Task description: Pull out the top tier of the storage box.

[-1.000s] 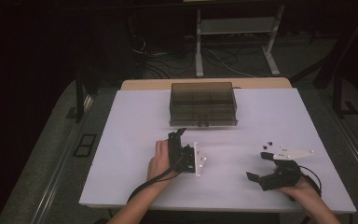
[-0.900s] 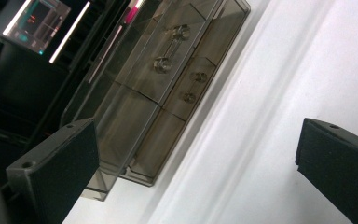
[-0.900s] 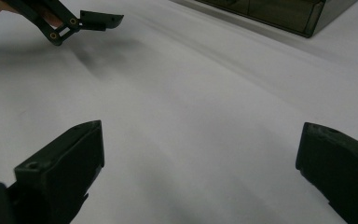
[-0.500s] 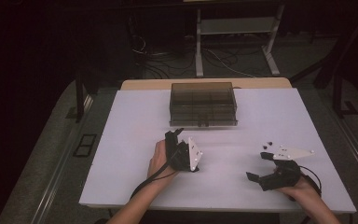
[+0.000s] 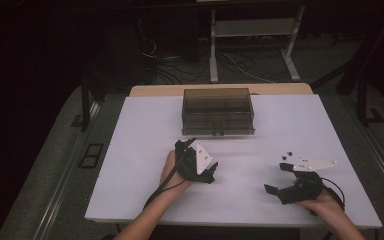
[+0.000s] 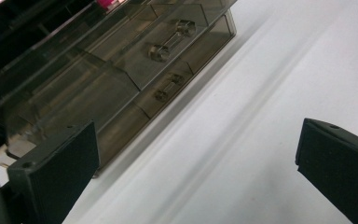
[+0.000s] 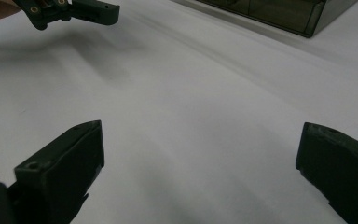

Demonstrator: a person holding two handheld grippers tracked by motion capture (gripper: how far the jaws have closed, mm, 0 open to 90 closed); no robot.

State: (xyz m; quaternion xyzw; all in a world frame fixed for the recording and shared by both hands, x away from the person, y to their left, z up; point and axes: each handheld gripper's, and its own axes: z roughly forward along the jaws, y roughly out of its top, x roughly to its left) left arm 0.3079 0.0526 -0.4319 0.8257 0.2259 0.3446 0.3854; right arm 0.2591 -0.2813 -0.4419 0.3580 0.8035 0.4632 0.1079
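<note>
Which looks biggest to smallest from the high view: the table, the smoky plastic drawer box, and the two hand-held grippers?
1. Table, by far the largest.
2. Drawer box.
3. Left gripper and right gripper: these look about alike, so I would not rank one over the other.

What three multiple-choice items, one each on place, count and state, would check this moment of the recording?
1. Where does the smoky clear drawer box stand?
A. at the far middle of the white table
B. at the near right corner
C. on the floor

2. How many knobbed drawer fronts does the box show in the left gripper view?
A. none
B. two
C. five

3. How do the fingers of the left gripper stand?
A. shut on the box
B. shut on nothing
C. wide apart and holding nothing

Answers: 1 A, the high view shows it beyond both grippers, midway across; 2 B, two handles sit one above the other; 3 C, bare table lies between the fingers. The right gripper is open too.
</note>
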